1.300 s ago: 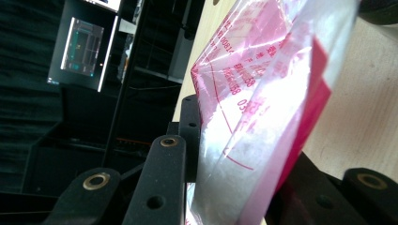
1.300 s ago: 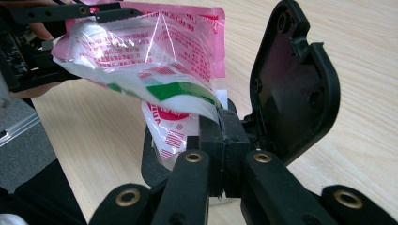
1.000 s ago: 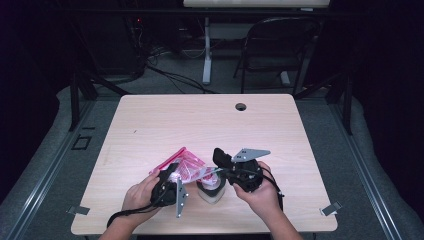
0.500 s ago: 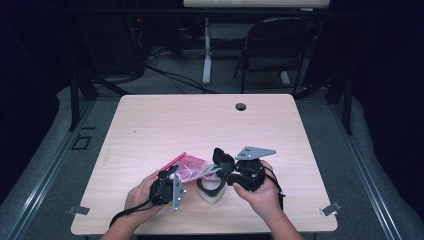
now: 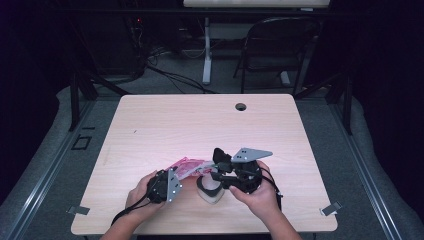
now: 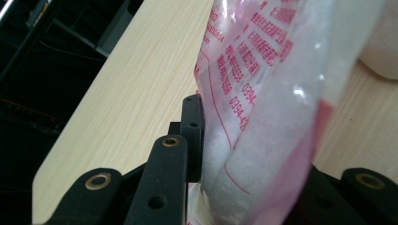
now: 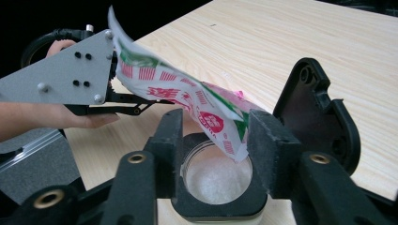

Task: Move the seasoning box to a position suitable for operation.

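Note:
A clear plastic bag (image 5: pixel 187 166) printed in pink and red, with white grains inside, is pinched in my left gripper (image 5: pixel 178 173), which is shut on it (image 6: pixel 253 159). The bag (image 7: pixel 187 98) slopes down to my right gripper (image 7: pixel 216 136), its lower corner hanging between the jaws. Those jaws have just been opening and now stand apart. Right below them is a clear jar (image 7: pixel 216 180) with a black rim, holding white grains. In the high view the jar (image 5: pixel 210 189) stands by the table's front edge under the right gripper (image 5: pixel 212 172).
A black lid (image 7: pixel 324 117) stands on edge just to the right of the jar. The wooden table (image 5: pixel 200 120) stretches bare behind the hands, with a cable hole (image 5: pixel 241 106) near its far edge. A folding chair (image 5: pixel 280 45) stands beyond the table.
My left hand has come slightly right and down with the bag, laying it lower toward the jar. The right hand has kept its place.

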Action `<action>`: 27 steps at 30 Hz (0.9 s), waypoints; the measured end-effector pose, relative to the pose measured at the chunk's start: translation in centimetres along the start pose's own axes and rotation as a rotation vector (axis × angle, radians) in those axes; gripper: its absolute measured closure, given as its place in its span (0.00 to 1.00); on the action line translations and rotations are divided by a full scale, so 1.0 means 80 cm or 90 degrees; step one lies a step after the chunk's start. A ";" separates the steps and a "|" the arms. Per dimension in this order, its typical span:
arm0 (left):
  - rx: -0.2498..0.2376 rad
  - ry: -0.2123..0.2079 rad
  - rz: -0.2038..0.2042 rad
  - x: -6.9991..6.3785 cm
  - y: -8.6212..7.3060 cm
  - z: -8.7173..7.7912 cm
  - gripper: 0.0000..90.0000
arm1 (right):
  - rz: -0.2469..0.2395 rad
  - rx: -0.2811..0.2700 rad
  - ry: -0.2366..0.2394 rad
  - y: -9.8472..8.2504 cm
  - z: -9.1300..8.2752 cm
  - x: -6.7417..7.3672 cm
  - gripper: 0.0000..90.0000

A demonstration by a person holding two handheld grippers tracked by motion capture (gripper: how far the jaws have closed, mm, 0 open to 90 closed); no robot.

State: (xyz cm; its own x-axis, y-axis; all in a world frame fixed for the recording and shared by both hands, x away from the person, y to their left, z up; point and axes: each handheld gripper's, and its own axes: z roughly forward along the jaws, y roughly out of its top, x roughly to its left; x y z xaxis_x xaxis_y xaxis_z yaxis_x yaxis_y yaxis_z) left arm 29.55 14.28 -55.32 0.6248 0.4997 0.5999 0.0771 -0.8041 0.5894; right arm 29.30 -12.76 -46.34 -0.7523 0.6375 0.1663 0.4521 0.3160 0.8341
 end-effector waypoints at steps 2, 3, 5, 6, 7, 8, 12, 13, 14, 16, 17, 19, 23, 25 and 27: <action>-0.001 -0.008 -0.007 0.001 0.000 0.001 0.87 | 0.001 -0.002 -0.002 0.000 0.000 0.000 0.61; -0.001 -0.011 -0.008 0.001 -0.001 0.001 0.87 | 0.001 -0.004 -0.003 0.000 -0.001 0.000 0.61; -0.002 -0.017 -0.014 0.001 -0.002 0.003 0.87 | 0.002 -0.007 -0.005 0.000 -0.002 0.000 0.61; -0.003 -0.021 -0.016 0.002 -0.002 0.003 0.87 | 0.003 -0.009 -0.004 0.000 -0.002 0.000 0.61; -0.002 -0.025 -0.021 0.002 -0.003 0.004 0.87 | 0.004 -0.010 -0.005 0.000 -0.002 0.000 0.61; -0.003 -0.028 -0.027 0.003 -0.004 0.005 0.87 | 0.004 -0.012 -0.005 0.000 -0.003 0.000 0.61; -0.005 -0.047 -0.057 0.009 -0.007 0.007 0.87 | 0.001 -0.018 -0.004 0.001 -0.005 0.002 0.61; -0.007 -0.049 -0.066 0.010 -0.008 0.007 0.88 | 0.001 -0.018 -0.003 0.001 -0.005 0.002 0.61; -0.008 -0.052 -0.074 0.012 -0.009 0.007 0.88 | 0.000 -0.018 -0.005 0.001 -0.006 0.002 0.61; -0.010 -0.061 -0.097 0.016 -0.011 0.007 0.88 | -0.001 -0.018 -0.007 0.002 -0.007 0.002 0.60; -0.014 -0.064 -0.108 0.018 -0.012 0.007 0.88 | 0.000 -0.021 -0.006 0.002 -0.007 0.002 0.60; -0.014 -0.068 -0.126 0.023 -0.015 0.007 0.88 | -0.003 -0.019 -0.007 0.002 -0.009 0.002 0.60; -0.022 -0.075 -0.166 0.032 -0.020 0.007 0.88 | -0.003 -0.024 -0.008 0.003 -0.010 0.003 0.60; -0.029 -0.080 -0.187 0.036 -0.023 0.007 0.88 | -0.005 -0.027 -0.007 0.003 -0.011 0.003 0.59; -0.032 -0.079 -0.205 0.040 -0.026 0.007 0.88 | -0.007 -0.026 -0.005 0.003 -0.011 0.003 0.59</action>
State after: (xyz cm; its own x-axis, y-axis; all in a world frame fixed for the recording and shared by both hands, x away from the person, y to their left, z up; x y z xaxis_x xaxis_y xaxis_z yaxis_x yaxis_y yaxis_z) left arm 31.85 17.39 -54.92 0.6646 0.6796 0.3106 0.2488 -0.5932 0.7656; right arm 28.79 -13.14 -45.62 -0.7534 0.6397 0.1521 0.4233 0.2949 0.8566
